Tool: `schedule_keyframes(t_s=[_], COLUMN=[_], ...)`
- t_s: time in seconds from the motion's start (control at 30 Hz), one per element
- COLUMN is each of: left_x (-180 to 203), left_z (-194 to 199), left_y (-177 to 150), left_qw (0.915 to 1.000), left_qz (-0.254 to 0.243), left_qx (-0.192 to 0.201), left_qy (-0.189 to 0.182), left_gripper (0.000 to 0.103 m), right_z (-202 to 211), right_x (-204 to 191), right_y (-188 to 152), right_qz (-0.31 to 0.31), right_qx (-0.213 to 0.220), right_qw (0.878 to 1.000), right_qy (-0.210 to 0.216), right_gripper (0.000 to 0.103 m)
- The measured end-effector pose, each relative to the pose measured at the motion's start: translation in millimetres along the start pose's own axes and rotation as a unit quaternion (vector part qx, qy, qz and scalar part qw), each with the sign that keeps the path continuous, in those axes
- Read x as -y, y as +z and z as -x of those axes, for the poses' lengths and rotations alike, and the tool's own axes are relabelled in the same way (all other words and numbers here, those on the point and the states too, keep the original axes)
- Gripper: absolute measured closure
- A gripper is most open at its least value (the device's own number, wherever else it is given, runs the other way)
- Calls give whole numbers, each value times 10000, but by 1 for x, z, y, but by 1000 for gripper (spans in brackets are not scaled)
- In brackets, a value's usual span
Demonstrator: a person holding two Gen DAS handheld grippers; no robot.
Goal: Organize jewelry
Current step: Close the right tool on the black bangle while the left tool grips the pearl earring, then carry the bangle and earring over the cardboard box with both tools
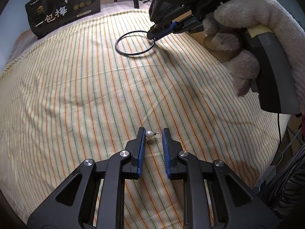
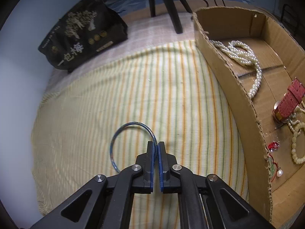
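Bangle (image 2: 131, 143) partly hidden, seemingly pinched, right hand-held gripper (image 2: 156, 147)

"一包梅" on black snack bag (image 1: 64, 7)

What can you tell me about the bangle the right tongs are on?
The bangle is a thin, plain hoop, dark in the left wrist view and bluish with a slight shine in the right wrist view; the material cannot be told. It is whole and round, with nothing attached. The right tongs are shut on its rim, pinching one side between the blue pads. The rest of the hoop hangs over or rests on the striped cloth, left of the cardboard box; contact with the cloth is unclear.
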State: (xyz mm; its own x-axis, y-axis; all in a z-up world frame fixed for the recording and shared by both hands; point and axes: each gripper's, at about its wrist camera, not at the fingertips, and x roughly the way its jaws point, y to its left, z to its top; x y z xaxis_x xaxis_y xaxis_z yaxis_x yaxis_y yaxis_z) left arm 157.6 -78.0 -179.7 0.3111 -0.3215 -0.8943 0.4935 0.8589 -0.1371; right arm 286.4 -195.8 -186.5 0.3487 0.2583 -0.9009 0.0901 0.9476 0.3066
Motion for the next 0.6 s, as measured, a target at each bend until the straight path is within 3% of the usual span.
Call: schedule_keyframes(t_s=[0.2, 0.6], left_x=[-6, -11], left_z=[8, 32], left_y=[1, 1], left_qw=[10000, 9994], left_qz=[49, 197], left_qx=[55, 292], left_qy=[-6, -15], left_gripper=[87, 87], right_z=[14, 48], right_x=[-15, -42], right_y=[-2, -6], right_qz=[116, 566], right_qx=[131, 487], right_qw=[9996, 9970], right_qy=[225, 203], right_gripper=[102, 102])
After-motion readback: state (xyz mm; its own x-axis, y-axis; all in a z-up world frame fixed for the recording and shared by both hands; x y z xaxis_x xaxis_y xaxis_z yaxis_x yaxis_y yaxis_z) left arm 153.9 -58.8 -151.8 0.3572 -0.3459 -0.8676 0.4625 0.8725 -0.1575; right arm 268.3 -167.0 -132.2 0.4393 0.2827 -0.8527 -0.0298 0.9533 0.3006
